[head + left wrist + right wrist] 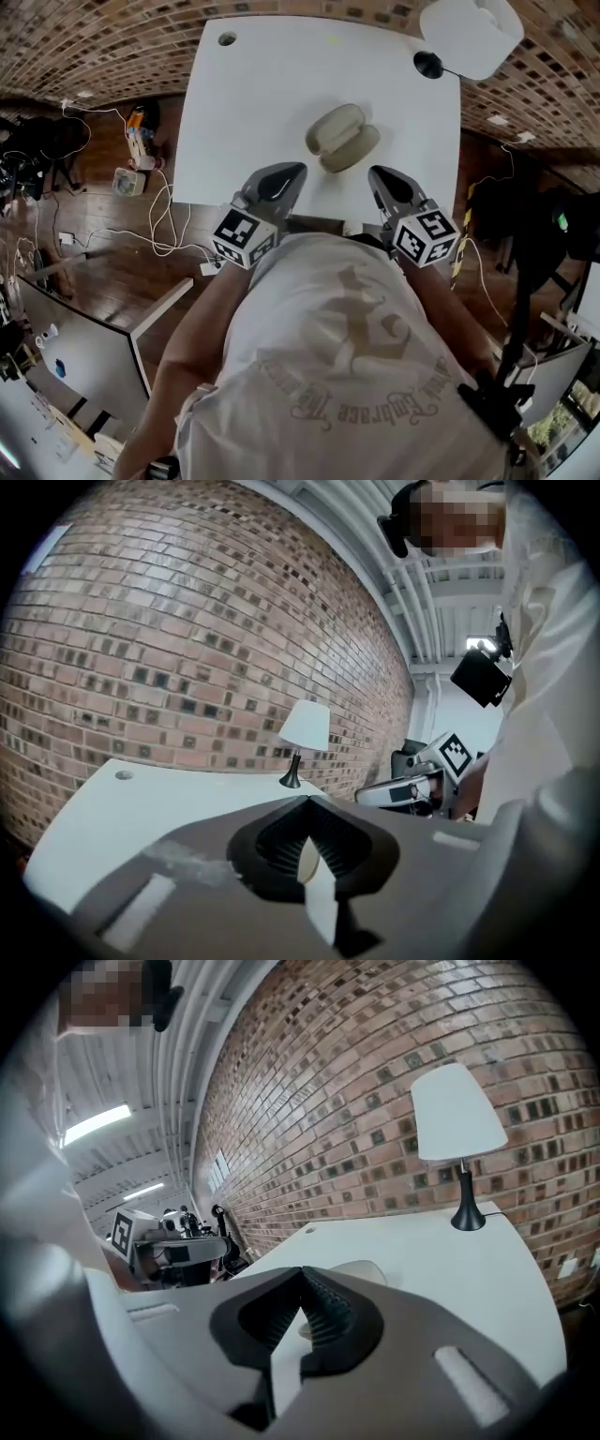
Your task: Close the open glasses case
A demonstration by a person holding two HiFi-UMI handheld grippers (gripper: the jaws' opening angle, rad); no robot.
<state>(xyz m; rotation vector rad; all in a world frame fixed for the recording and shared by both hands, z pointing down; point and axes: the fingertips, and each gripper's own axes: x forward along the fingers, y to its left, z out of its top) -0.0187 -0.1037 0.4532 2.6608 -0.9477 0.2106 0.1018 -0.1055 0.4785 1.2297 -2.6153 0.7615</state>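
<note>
Both left gripper (296, 170) and right gripper (376, 173) hovering closed, empty, lower centre, glasses case (342, 138) lying seemingly open mid-frame on table (253, 94).

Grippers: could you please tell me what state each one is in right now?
Left gripper: closed, holding nothing.
Right gripper: closed, holding nothing.

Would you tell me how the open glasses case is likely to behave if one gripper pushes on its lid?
The glasses case looks like a rigid, rounded shell, so it should probably keep its shape. It lies loose on the smooth white table, so it may well slide rather than close.
</note>
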